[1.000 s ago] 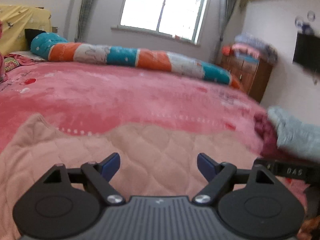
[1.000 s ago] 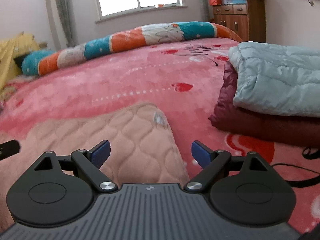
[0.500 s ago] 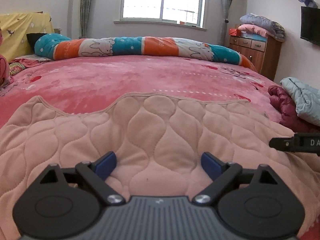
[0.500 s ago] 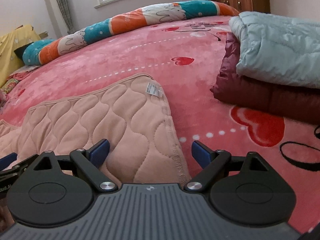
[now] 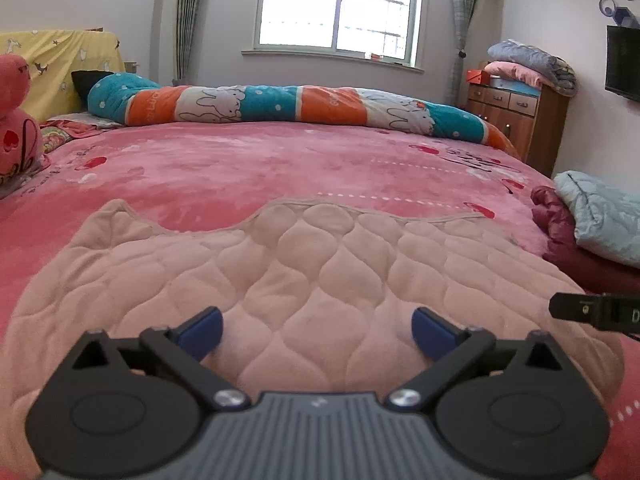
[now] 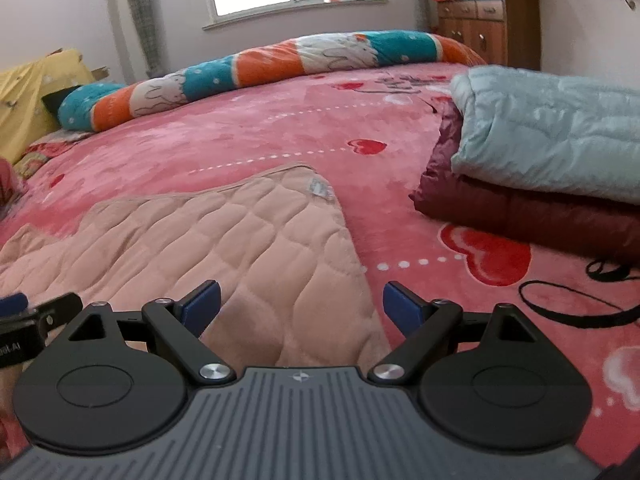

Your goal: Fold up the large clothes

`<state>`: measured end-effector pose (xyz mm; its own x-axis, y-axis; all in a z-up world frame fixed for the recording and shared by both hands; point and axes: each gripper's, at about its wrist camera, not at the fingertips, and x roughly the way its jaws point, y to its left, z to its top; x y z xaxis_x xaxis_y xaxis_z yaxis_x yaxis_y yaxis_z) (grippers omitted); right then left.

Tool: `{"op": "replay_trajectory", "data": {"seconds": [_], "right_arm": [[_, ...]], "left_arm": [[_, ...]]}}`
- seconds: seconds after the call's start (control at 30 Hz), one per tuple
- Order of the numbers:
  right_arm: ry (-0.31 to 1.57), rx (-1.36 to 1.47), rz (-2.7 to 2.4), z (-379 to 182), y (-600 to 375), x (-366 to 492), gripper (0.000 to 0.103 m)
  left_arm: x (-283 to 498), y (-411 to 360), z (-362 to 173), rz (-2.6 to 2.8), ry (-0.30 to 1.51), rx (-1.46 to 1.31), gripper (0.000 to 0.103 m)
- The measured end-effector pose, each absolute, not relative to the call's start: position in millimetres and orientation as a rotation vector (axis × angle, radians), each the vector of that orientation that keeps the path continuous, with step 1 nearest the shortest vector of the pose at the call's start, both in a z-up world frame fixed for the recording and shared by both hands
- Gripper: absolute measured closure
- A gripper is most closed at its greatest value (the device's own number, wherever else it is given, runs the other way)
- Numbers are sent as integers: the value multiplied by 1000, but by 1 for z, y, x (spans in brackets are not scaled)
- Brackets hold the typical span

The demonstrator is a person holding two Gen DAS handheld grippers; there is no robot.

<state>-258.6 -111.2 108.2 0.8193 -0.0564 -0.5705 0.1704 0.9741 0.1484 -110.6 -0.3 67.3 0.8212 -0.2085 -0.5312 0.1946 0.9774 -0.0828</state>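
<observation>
The folded peach quilted garment (image 5: 320, 280) lies flat on my pink bed (image 5: 240, 168). Over its near edge, my left gripper (image 5: 318, 330) is opening, empty; my right gripper (image 6: 300, 306) gapes, gripping nothing.

Quilted garment (image 5: 320, 272) on bed (image 5: 240, 168); folded stack (image 6: 540, 160) to right, prob. apart.

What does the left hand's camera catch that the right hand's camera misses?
Only the left wrist view shows the pink plush toy at the bed's left edge. Only the right wrist view shows the white label at the garment's corner. Both show the peach quilted garment on the pink bedspread, the striped rabbit-print bolster, the folded pale blue quilt, and each open gripper, left gripper opening, right gripper, neither holding anything.
</observation>
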Motion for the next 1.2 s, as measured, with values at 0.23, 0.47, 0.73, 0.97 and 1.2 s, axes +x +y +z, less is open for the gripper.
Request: {"op": "replay_trajectory", "data": {"seconds": [0.23, 0.47, 0.73, 0.97, 1.2], "right_arm": [[578, 146, -72, 119, -94, -286, 0], [574, 87, -29, 127, -77, -307, 0], [560, 42, -3, 134, -62, -327, 0], [550, 7, 25, 140, -48, -335, 0], [550, -37, 50, 140, -44, -332, 0]], "left_arm": [[-133, 21, 83, -187, 566, -1, 3], [-151, 51, 100, -141, 550, -29, 1], [-162, 89, 113, -75, 523, -45, 1], [-164, 124, 114, -11, 519, -85, 1], [-159, 152, 114, 17, 518, -135, 1]]}}
